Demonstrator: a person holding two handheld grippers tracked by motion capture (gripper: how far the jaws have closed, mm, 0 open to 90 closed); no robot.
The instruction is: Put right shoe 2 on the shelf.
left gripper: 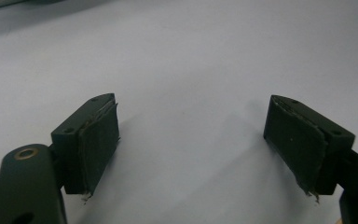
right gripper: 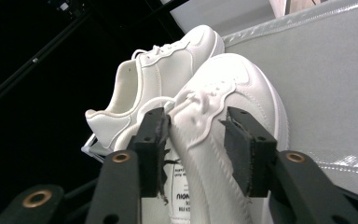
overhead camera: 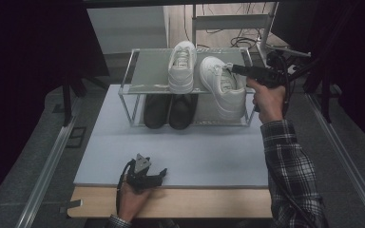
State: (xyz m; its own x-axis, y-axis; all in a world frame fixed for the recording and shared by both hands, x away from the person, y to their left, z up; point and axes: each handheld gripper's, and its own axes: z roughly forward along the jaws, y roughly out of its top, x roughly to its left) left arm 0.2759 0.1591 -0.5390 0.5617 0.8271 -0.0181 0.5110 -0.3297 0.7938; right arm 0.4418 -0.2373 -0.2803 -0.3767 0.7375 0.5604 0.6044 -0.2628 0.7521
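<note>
Two white sneakers are at the top shelf of a metal shoe rack (overhead camera: 152, 66). The left sneaker (overhead camera: 182, 66) (right gripper: 168, 65) stands flat on the shelf. The right sneaker (overhead camera: 223, 88) (right gripper: 233, 84) is tilted, and its heel hangs past the shelf's front edge. My right gripper (overhead camera: 235, 70) (right gripper: 193, 126) is shut on this sneaker's upper beside the laces, one jaw inside the shoe's opening and one outside. My left gripper (overhead camera: 163, 174) (left gripper: 191, 121) rests on the grey mat near the front edge, open, with nothing between its pads.
A pair of black shoes (overhead camera: 168, 111) stands on the rack's lower level. The grey mat (overhead camera: 195, 152) stretches from the rack to a wooden table edge (overhead camera: 195, 202). Metal rails run along both sides, and cables lie behind the rack.
</note>
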